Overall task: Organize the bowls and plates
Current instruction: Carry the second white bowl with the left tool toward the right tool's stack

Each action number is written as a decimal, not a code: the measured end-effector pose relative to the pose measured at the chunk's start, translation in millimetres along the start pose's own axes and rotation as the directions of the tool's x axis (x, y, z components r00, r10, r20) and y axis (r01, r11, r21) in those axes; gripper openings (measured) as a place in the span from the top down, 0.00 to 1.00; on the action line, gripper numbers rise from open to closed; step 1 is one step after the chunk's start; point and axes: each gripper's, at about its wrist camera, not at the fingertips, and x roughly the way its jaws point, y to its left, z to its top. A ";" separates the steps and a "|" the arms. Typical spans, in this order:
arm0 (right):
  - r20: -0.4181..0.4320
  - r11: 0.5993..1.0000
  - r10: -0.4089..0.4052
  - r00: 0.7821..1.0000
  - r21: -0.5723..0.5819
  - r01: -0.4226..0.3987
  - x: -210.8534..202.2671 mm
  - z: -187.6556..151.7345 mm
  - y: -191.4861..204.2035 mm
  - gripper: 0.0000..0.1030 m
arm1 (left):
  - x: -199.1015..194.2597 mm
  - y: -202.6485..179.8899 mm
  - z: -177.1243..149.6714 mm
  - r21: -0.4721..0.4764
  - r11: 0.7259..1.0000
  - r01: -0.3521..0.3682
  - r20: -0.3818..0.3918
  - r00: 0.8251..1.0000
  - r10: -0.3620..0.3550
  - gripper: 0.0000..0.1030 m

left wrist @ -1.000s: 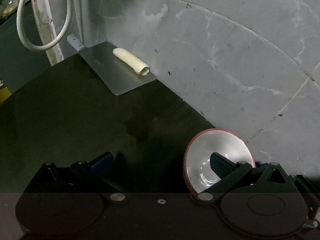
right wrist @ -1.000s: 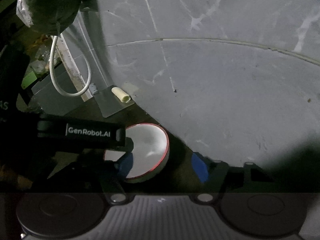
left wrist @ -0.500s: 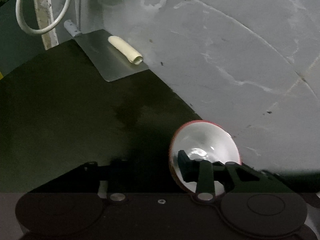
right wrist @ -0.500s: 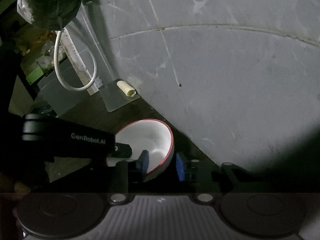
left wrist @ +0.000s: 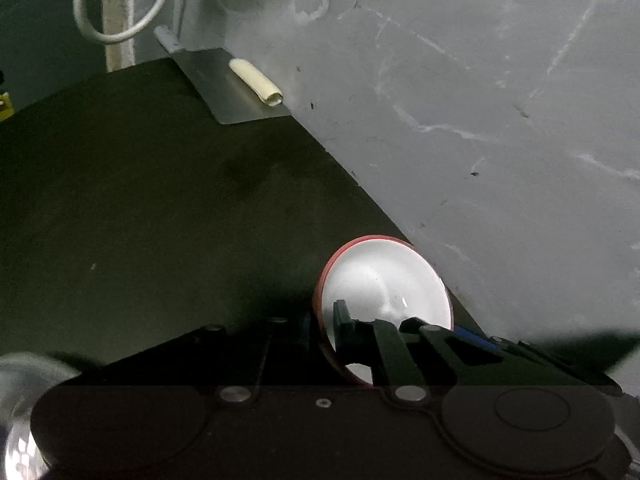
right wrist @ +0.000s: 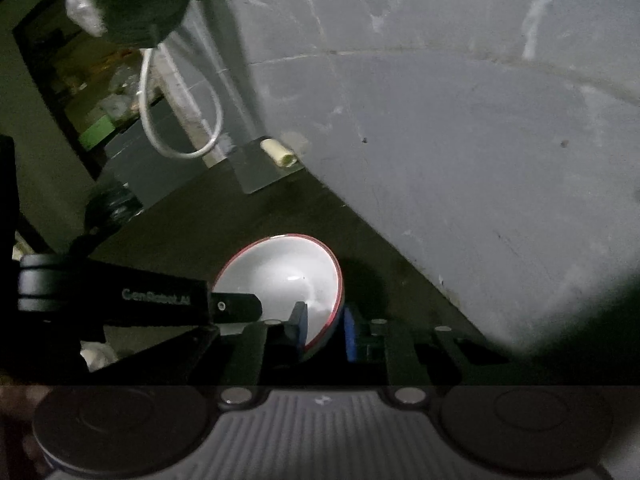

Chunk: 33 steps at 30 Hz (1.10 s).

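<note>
A white bowl (left wrist: 384, 280) with a red rim is tilted up off the dark counter (left wrist: 160, 200), close to the grey wall. My left gripper (left wrist: 324, 328) is shut on its left rim, one finger inside the bowl and one outside. In the right wrist view the same bowl (right wrist: 280, 272) shows its inside, and the left gripper (right wrist: 256, 312) reaches in from the left. My right gripper (right wrist: 325, 330) has its jaws closing, with its blue pads (right wrist: 349, 332) pressing the bowl's right rim from both sides.
A flat metal sheet (left wrist: 232, 88) with a cream roll (left wrist: 256, 82) lies at the counter's far end. A white cable loop (left wrist: 120, 20) hangs behind it. The grey marbled wall (left wrist: 480, 120) runs along the right. Something shiny (left wrist: 16, 400) sits at the lower left.
Both grippers went from wide apart to pinching the bowl's rim, left first. The bowl has tipped up on edge and sits nearer the wall in both views.
</note>
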 end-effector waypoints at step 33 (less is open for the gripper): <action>-0.188 0.941 0.194 0.963 -0.242 -0.237 -150.7 -65.3 74.2 0.79 | -173.2 28.7 -136.4 -0.148 0.983 0.105 0.191 0.979 -0.075 0.88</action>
